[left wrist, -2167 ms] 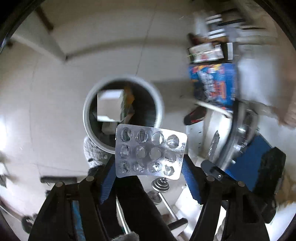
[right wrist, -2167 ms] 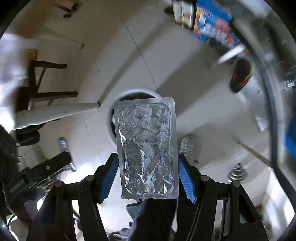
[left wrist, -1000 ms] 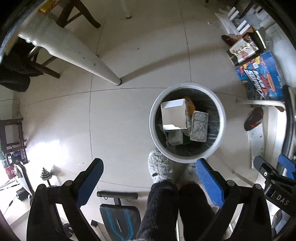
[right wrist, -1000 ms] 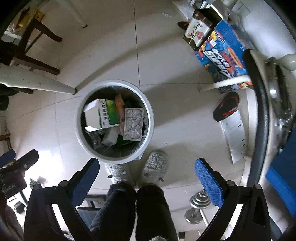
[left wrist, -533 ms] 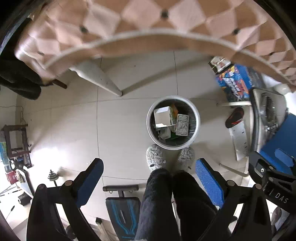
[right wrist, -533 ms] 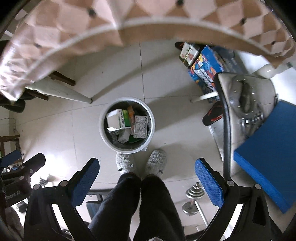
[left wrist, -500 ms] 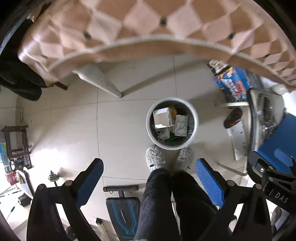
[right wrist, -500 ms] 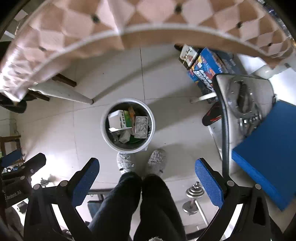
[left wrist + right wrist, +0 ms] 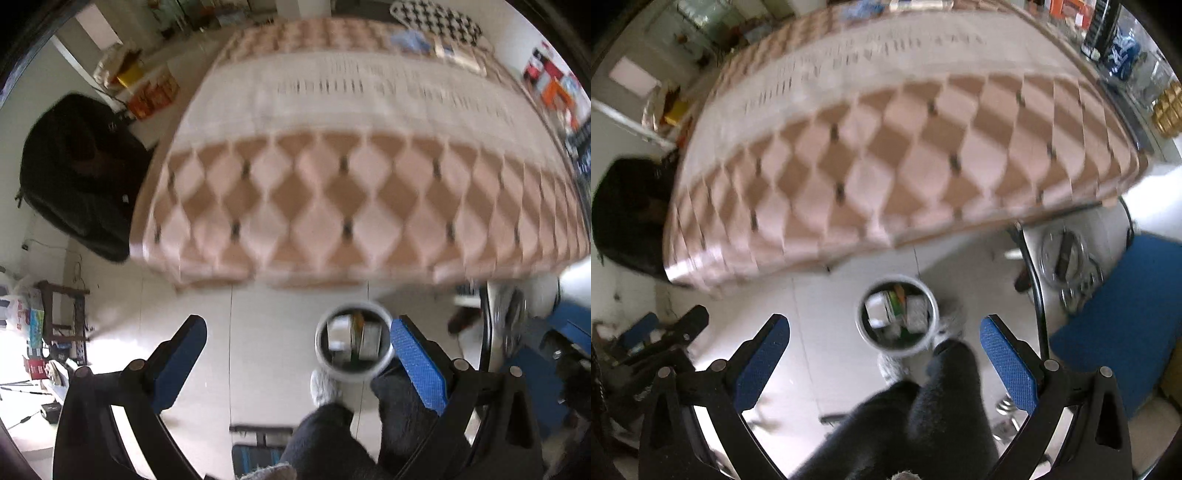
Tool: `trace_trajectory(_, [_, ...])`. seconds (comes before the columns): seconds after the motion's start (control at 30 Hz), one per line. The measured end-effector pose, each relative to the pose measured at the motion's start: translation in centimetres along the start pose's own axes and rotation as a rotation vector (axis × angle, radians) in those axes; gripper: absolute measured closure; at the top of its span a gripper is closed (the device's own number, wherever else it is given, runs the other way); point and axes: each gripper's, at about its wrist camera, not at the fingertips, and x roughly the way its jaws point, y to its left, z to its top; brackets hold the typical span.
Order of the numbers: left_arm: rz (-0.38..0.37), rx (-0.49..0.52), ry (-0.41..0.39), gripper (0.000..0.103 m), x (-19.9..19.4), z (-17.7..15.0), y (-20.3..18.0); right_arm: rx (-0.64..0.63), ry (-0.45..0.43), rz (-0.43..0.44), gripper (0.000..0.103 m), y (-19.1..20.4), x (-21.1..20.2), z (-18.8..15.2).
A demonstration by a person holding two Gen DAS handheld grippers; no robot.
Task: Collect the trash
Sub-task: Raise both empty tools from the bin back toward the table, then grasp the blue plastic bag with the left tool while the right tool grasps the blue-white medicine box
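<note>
A round white trash bin [image 9: 320,353] stands on the tiled floor, far below, holding cartons and a silver blister pack [image 9: 371,340]. It also shows in the right wrist view [image 9: 925,343], with the blister pack [image 9: 916,314] inside. My left gripper [image 9: 295,363] is open and empty, high above the floor. My right gripper [image 9: 884,363] is open and empty too. Both views are blurred.
A table with a pink and brown diamond-pattern cloth [image 9: 362,192] fills the upper half of both views [image 9: 905,162]. The person's dark legs [image 9: 923,413] and grey slippers stand by the bin. A black bag [image 9: 77,173] hangs at left; a blue seat [image 9: 1123,317] is at right.
Both grippers have let their blister packs drop into the bin and have risen well above it. The views have tilted up, so the table now fills the upper part.
</note>
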Motion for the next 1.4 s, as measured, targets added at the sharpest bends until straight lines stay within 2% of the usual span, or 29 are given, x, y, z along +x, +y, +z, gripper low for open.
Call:
trace_trajectory(0.1, [0.001, -0.021, -0.005, 0.000, 1.1, 5.8, -1.5, -0.018, 0.000, 0.002, 0.000, -0.8, 0.0, 6.7])
trace_trajectory(0.17, [0.030, -0.020, -0.005, 0.000, 2.1, 9.2, -2.9, -0.078, 0.022, -0.014, 0.000, -1.4, 0.6, 12.3])
trace_trajectory(0.3, [0.102, -0.079, 0.020, 0.000, 5.0, 17.2, -7.0, -0.247, 0.072, -0.104, 0.000, -2.2, 3.2, 24.4])
trace_trajectory(0.47, [0.112, -0.190, 0.088, 0.000, 9.1, 26.2, -10.9, -0.450, 0.144, -0.219, 0.000, -2.9, 7.9, 39.5])
trace_trajectory(0.57, [0.117, -0.235, 0.104, 0.000, 11.1, 31.2, -12.6, -0.577, 0.188, -0.271, 0.000, -2.6, 11.1, 46.3])
trace_trajectory(0.67, [0.119, -0.269, 0.110, 0.000, 12.8, 35.7, -13.8, -0.723, 0.241, -0.329, 0.000, -1.9, 14.6, 51.6])
trace_trajectory(0.87, [0.146, -0.272, 0.143, 0.000, 16.0, 40.2, -15.4, -0.959, 0.323, -0.334, 0.000, 0.5, 19.7, 57.1])
trace_trajectory(1.07, [0.161, -0.269, 0.183, 0.000, 17.8, 41.8, -15.8, -1.014, 0.417, -0.233, 0.000, 1.4, 22.6, 59.6])
trace_trajectory(1.13, [0.156, -0.270, 0.194, 0.000, 17.9, 42.0, -15.9, -0.987, 0.424, -0.203, 0.002, 1.0, 22.6, 60.1])
trace_trajectory(1.2, [0.147, -0.273, 0.199, 0.000, 18.1, 42.6, -16.1, -0.941, 0.395, -0.190, 0.014, 0.3, 21.9, 60.3])
trace_trajectory(1.3, [0.096, -0.312, 0.198, 0.000, 17.5, 43.4, -16.0, -0.730, 0.383, -0.214, 0.014, -2.0, 21.0, 60.8])
trace_trajectory(1.4, [0.005, -0.361, 0.177, 0.000, 16.2, 44.7, -15.4, -0.533, 0.310, -0.185, 0.014, -5.0, 19.4, 61.4])
